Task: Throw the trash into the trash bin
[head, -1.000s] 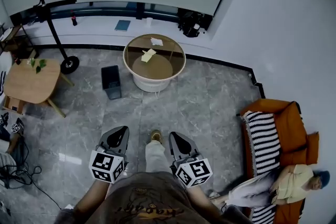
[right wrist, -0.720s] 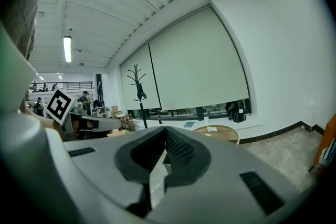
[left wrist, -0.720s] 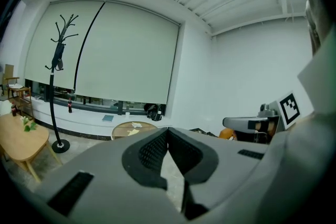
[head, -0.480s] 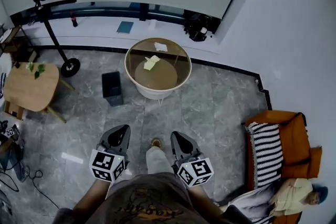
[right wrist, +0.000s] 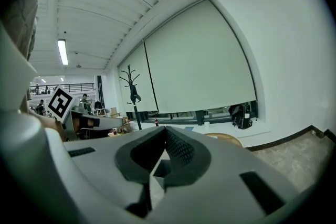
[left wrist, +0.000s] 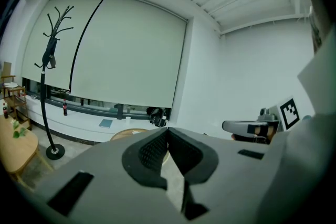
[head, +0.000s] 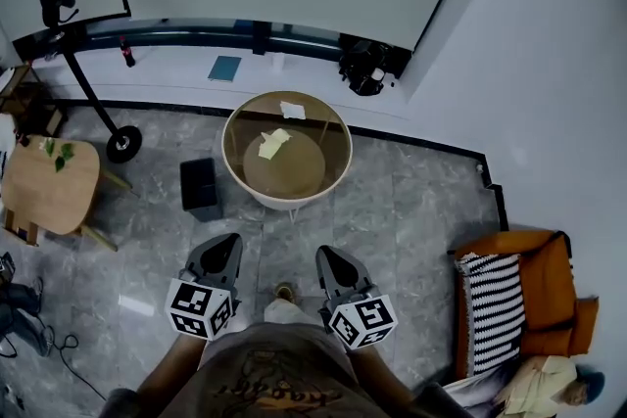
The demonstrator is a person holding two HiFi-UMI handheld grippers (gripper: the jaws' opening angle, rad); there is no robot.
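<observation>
Biggest worry from here, going by the layout: clipping the rim of the round worktop (head: 331, 126) on the reach in, or knocking over the black trash bin (head: 200, 186) parked on the floor just beside its left edge. Next down: nudging the crumpled yellowish paper (head: 273, 144) instead of pinching it, probably light enough to skid across the glass or drop off. Same deal with the smaller white scrap (head: 292, 110) near the far edge, flatter and likely harder to pick up. Then the left gripper (head: 228, 243) and right gripper (head: 325, 255): both clamped fully together, holding nothing, touching nothing, out over the floor and well apart from the trash. No chance of a grab without opening up first.
</observation>
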